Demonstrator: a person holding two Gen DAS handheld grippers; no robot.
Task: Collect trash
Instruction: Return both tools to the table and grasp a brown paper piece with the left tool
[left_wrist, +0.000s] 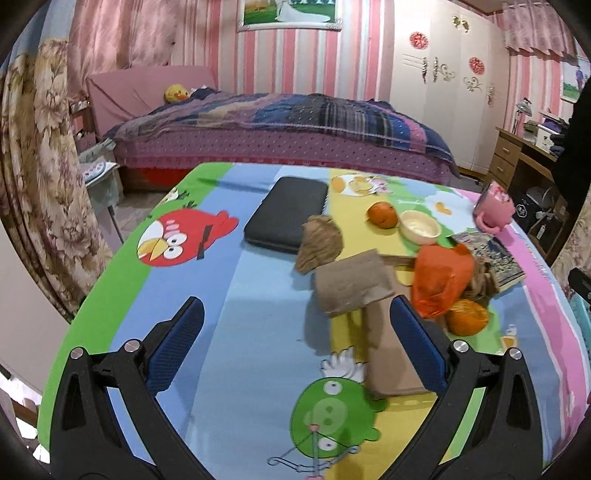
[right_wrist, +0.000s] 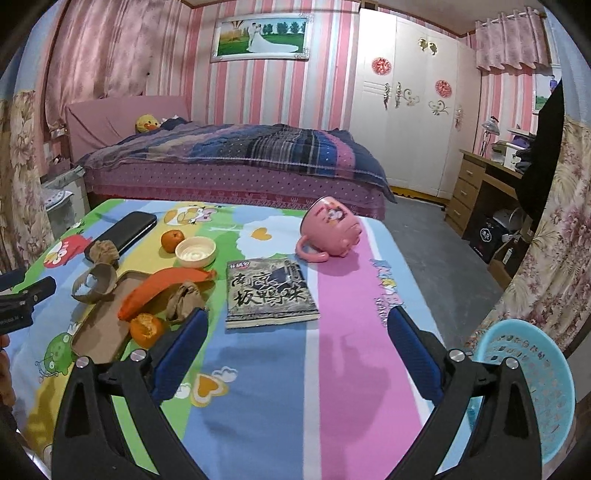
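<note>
— So where does the job stand?

— Barely begun, I'd judge. Both are empty: the left hand-held gripper (left_wrist: 295, 332) and the right hand-held gripper (right_wrist: 297, 343) hang over the table (right_wrist: 332, 369) with jaws spread wide, holding nothing.

— And the trash?

— Bunched toward the table's left side: an orange plastic bag (right_wrist: 162, 286), crumpled brown paper (right_wrist: 184, 299), a torn paper ring (right_wrist: 92, 282), a flat cardboard tray (right_wrist: 98, 332) and orange peel (right_wrist: 146, 328) touching it.

— Next move?

— Probably closing on one soft scrap and carrying it to the blue basket (right_wrist: 528, 384) just off the right edge.

— Room to move?

— The near half of the table is bare. The book (right_wrist: 269, 291), tipped pink cup (right_wrist: 330, 230) and small bowl (right_wrist: 195, 252) sit close by, so reach carefully.
</note>
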